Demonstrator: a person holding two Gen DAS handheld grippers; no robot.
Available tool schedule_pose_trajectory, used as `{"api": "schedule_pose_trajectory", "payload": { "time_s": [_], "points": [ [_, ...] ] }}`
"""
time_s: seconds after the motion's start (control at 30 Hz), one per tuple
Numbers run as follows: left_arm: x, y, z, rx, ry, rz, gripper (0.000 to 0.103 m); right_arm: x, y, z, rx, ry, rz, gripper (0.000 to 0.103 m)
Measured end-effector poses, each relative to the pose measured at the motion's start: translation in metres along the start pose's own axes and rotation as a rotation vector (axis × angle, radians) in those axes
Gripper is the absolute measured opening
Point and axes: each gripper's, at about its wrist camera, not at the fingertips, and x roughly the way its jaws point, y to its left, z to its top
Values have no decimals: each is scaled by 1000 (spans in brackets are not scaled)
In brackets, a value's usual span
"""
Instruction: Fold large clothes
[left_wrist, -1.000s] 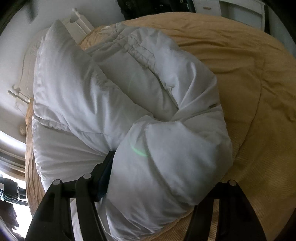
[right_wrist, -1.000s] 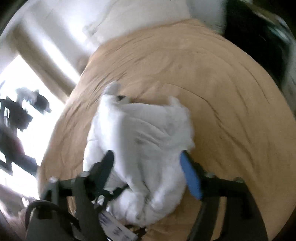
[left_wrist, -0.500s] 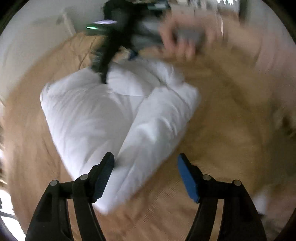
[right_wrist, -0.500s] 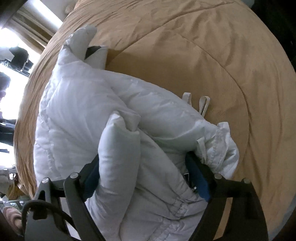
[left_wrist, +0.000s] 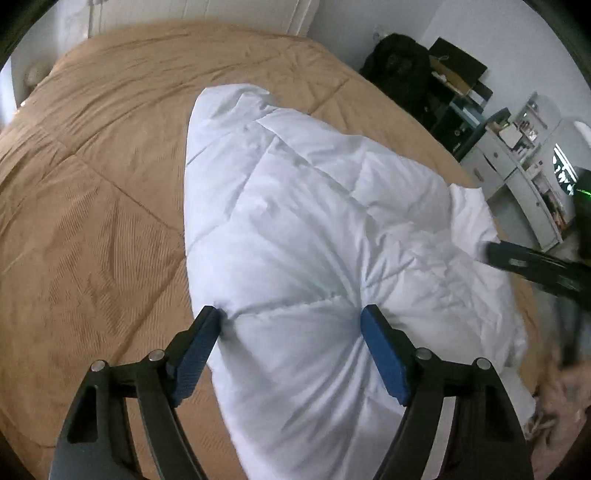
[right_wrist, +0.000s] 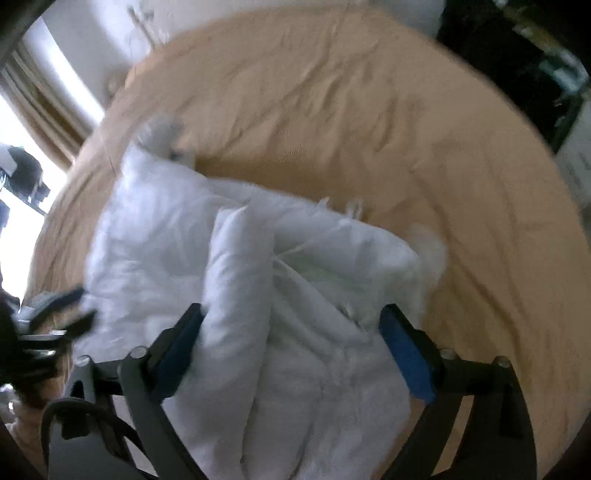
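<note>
white puffy jacket (left_wrist: 314, 240) bundled on tan bedspread (left_wrist: 92, 184); left gripper (left_wrist: 291, 317) opening, right gripper (right_wrist: 291, 314) closing, both straddling jacket.

The left gripper (left_wrist: 295, 319) has been swung round the white puffy jacket (left_wrist: 314, 229), so that a smooth quilted side is now straddled by its opening jaws, where a bunched sleeve fold was gripped a second ago. The right gripper (right_wrist: 291, 317) has been lowered onto the jacket's folded sleeve, which lies between its slightly closing jaws.
</note>
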Motion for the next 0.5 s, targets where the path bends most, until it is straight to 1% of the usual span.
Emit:
{"api": "schedule_pose_trajectory", "payload": {
  "time_s": [0.03,0.07,0.17,0.2,0.23,0.3,0.33,0.4,0.43,0.5],
  "points": [
    [-2,-2,-2,14,4,13,78,-23,4,-11,-2,-69,-1,81],
    [-3,-8,-5,28,5,23,78,-38,10,-19,-8,-114,11,79],
    [0,-15,0,45,4,40,78,-98,43,-66,-76,-264,121,79],
    [1,-13,-1,38,5,38,79,-104,49,-78,-90,-279,128,79],
    [0,-11,-1,27,7,33,80,-108,57,-98,-114,-284,132,79],
    [10,-2,8,11,14,28,81,-95,63,-126,-136,-248,145,79],
    [15,-3,18,6,16,19,84,-72,62,-138,-130,-179,170,78],
    [15,-3,25,-2,43,-13,83,-32,52,-160,-106,-90,126,78],
    [8,-10,29,5,43,-8,80,-17,42,-167,-75,-91,159,78],
    [-3,-22,42,51,30,16,77,-10,30,-168,-17,-100,203,78]
  ]
}}
